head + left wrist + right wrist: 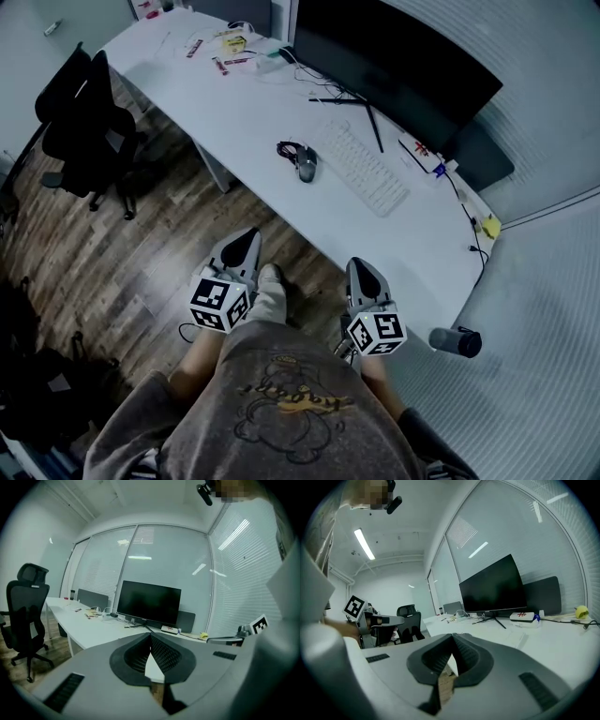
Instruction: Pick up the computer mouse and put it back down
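A dark computer mouse (307, 165) with a coiled cable lies on the white desk (272, 187), just left of the white keyboard (366, 168). Both grippers are held in front of the person, short of the desk's near edge and well away from the mouse. My left gripper (249, 234) hangs over the wooden floor, jaws shut with nothing between them; its jaw tips (150, 636) meet in the left gripper view. My right gripper (361, 265) is near the desk edge, also shut and empty, its tips (452, 637) closed together. The mouse is hidden in both gripper views.
A black monitor (394, 66) stands behind the keyboard. A black office chair (89, 122) is at the left on the wooden floor. Small items and cables lie at the desk's far end (230, 45). A dark cylinder (457, 342) sits at the desk's right corner.
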{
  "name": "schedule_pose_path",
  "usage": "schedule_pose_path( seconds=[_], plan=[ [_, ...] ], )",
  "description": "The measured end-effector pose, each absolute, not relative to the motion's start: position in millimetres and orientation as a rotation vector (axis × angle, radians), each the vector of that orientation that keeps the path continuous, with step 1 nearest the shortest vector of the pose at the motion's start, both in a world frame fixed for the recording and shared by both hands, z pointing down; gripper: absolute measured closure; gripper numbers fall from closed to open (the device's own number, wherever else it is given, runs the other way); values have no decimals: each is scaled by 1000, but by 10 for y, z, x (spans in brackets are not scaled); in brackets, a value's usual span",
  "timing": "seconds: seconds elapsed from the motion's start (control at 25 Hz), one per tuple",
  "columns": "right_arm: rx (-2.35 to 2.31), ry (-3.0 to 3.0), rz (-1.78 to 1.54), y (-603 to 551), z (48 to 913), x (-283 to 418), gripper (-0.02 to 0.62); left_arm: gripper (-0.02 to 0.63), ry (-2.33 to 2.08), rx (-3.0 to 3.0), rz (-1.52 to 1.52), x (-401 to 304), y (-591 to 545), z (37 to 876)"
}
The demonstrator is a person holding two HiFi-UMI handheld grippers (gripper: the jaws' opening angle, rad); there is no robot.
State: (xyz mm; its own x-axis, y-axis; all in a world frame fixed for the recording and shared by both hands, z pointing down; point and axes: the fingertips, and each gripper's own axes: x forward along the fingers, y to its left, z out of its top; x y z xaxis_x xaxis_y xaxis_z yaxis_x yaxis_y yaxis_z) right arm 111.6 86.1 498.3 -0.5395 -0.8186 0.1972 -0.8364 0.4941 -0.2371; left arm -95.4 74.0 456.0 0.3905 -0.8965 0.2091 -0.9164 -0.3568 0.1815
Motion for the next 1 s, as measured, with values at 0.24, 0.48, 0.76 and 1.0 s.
schedule_pose_path(
  seconds=[0.24, 0.48, 0.76, 1.0],
  plan=[
    [1513, -2638, 468, 270, 4910, 879, 589, 588, -1546, 2406, 113, -1155, 73, 4520],
    [1573, -2609, 438, -273, 4807, 697, 589, 588, -1476, 2454, 113, -1297, -548, 4498],
    [1645, -2571, 429, -609, 4740, 672, 589, 588, -1415, 2511, 95, -1290, -1029, 4439],
    [1653, -2568, 436, -827, 4702, 713, 589, 588, -1385, 2520, 94, -1192, -1242, 4412]
  ],
)
